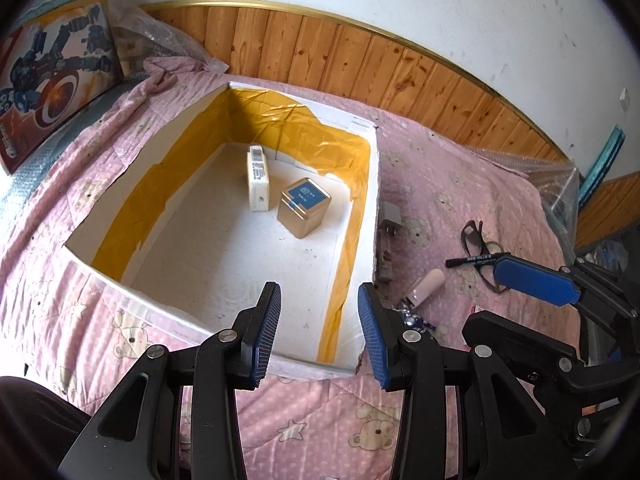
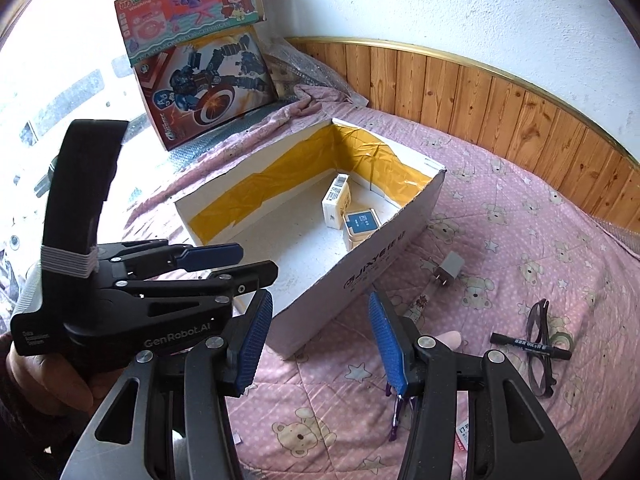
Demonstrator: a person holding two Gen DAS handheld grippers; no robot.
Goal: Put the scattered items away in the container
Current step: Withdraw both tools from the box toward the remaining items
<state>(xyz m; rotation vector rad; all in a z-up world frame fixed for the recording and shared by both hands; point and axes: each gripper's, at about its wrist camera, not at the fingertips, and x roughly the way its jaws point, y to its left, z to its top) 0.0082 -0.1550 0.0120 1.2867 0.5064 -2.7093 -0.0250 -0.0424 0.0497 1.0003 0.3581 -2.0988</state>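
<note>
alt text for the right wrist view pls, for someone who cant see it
An open hand-held gripper hovers over a pink bear-print quilt beside an open white box that holds a cream carton and a small tin. A charger plug, marker and glasses lie loose on the quilt; the other hand-held gripper is at left.

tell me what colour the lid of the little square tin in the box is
Blue, on a gold-coloured tin. The left wrist view shows it best.
</note>
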